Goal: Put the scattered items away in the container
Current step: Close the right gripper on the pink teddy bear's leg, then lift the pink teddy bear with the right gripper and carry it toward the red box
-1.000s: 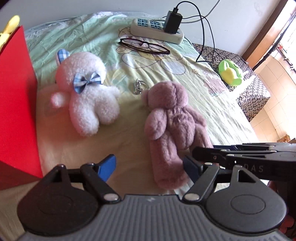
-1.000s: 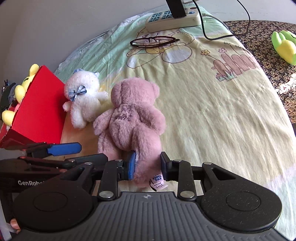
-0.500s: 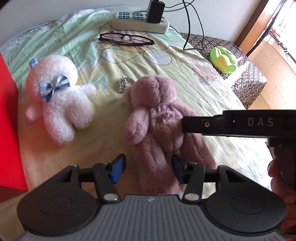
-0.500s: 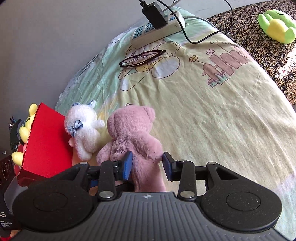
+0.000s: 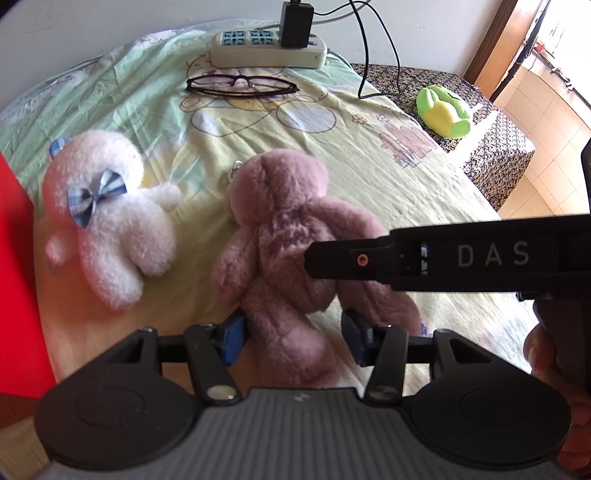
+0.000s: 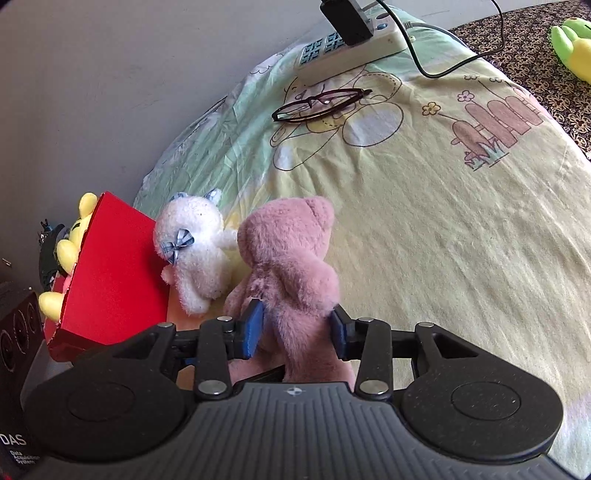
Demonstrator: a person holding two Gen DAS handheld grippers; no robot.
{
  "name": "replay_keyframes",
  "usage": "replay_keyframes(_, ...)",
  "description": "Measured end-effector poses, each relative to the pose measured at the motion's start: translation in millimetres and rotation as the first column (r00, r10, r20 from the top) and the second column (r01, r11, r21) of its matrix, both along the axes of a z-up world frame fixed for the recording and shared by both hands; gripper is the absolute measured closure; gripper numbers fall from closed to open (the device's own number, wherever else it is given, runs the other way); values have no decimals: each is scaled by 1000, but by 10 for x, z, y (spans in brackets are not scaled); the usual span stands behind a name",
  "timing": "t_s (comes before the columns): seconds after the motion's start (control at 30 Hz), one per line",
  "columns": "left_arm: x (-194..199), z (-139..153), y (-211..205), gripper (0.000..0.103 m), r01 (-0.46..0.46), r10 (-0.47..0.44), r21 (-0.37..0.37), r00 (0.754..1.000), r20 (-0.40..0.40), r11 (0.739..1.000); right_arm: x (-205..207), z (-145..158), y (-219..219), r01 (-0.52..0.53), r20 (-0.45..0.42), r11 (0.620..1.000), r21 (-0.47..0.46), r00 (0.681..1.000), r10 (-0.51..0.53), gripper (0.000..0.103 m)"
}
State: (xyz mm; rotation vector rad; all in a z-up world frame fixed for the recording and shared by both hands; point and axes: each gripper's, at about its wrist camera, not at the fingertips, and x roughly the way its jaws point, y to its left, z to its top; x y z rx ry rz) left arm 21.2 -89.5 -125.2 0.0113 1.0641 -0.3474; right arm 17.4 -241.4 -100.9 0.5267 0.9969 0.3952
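Pink bear (image 6: 291,266) sits between the pads of my right claw (image 6: 295,332), both blue pads pressed into its lower body, so that claw is clamped on it. From the right wrist view the bear looks raised upright off the bed (image 6: 443,229), its head toward the far end; whether its feet touch the sheet I cannot tell.

My left claw (image 5: 291,336) frames 1 leg of the pink bear (image 5: 291,236) with its jaws spread. The left pad touches the fur; the right pad stands apart from it. Not gripping.

Landmark is the pink bear:
- White bear (image 6: 195,254) with a blue checked bow just beside it on the left, touching or nearly touching its arm, lying on the bed.
- Red container (image 6: 110,280) farther left, beyond the white bear, touching that bear's back. Yellow plush (image 6: 70,254) shows over its far rim.
- Small metal ring (image 5: 235,168) just beyond the bear's head, seen from the left wrist.
- Glasses (image 5: 242,84) well beyond the head, folded flat on the sheet.
- Power strip (image 5: 267,51) past the glasses, with 1 black charger (image 5: 295,24) plugged in.
- Green and yellow plush (image 5: 443,110) far off to the right, on a dark patterned surface (image 5: 495,155) beside the bed.
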Motion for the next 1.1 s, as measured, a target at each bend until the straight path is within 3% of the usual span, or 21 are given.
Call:
replay_keyframes(0.47,10,1,28,52,-11,12,-21,1000,16,1000,-4,-77,-54,25,3,998,55,1000,-25,60)
replay_keyframes(0.57,11,-7,-9,52,-10,10,-7,999,32,1000,3,-127,-75,53,-23,995,82,998,-52,47)
replay_keyframes(0.7,-46,-28,-63,53,-5,4,25,998,65,1000,-4,-165,-65,47,-37,992,118,998,-43,55)
replay_keyframes(0.9,-70,-11,25,66,-37,37,1,998,60,999,-60,-121,-30,21,-14,993,112,1000,-20,64)
replay_keyframes(1.1,-148,2,66,72,-50,50,-11,997,54,999,-213,28,181,-62,91,997,-38,994,66,66)
